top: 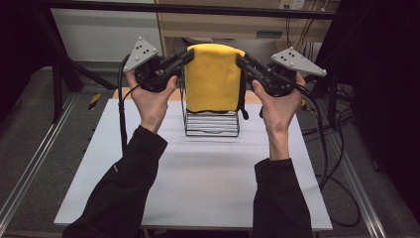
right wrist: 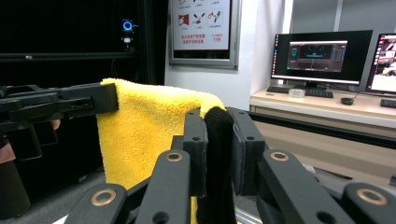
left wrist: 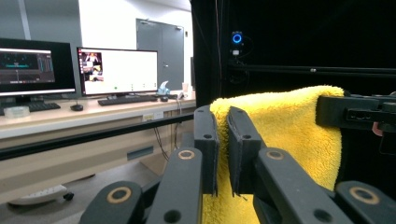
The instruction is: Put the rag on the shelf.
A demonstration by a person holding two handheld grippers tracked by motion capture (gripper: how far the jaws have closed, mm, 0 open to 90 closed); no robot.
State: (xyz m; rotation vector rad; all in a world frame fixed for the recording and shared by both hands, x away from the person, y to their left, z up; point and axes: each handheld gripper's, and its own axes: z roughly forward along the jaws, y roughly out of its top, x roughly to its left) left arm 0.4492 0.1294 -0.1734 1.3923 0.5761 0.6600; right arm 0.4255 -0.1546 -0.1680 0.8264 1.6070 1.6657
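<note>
Above the far middle of the white bench (top: 198, 188), a yellow towel (top: 214, 77) hangs spread between two claws, held up over a black wire rack (top: 212, 123) that stands near the bench's far edge. The towel's lower hem falls in front of the rack's upper part; whether it touches the wires cannot be told.

The left claw (top: 185, 56) pinches the towel's upper left corner. In the left gripper view its two black pads (left wrist: 205, 140) stand almost together with only the thickness of the yellow cloth (left wrist: 280, 121) between them, so it is closed tight on the towel. The right claw (top: 241, 60) holds the upper right corner in the same way: in the right gripper view its pads (right wrist: 245, 144) press on a dark strip of fabric at the towel's edge, with the yellow pile (right wrist: 140, 135) spreading away behind toward the other claw.

The step in hand looks like carrying the stretched towel over the rack, either to drape it there or to lift it clear. The next move calls for both hands to travel together and level, keeping the top edge taut so the cloth does not sag or snag on the wires, and for neither claw to loosen until the towel rests where it should.
</note>
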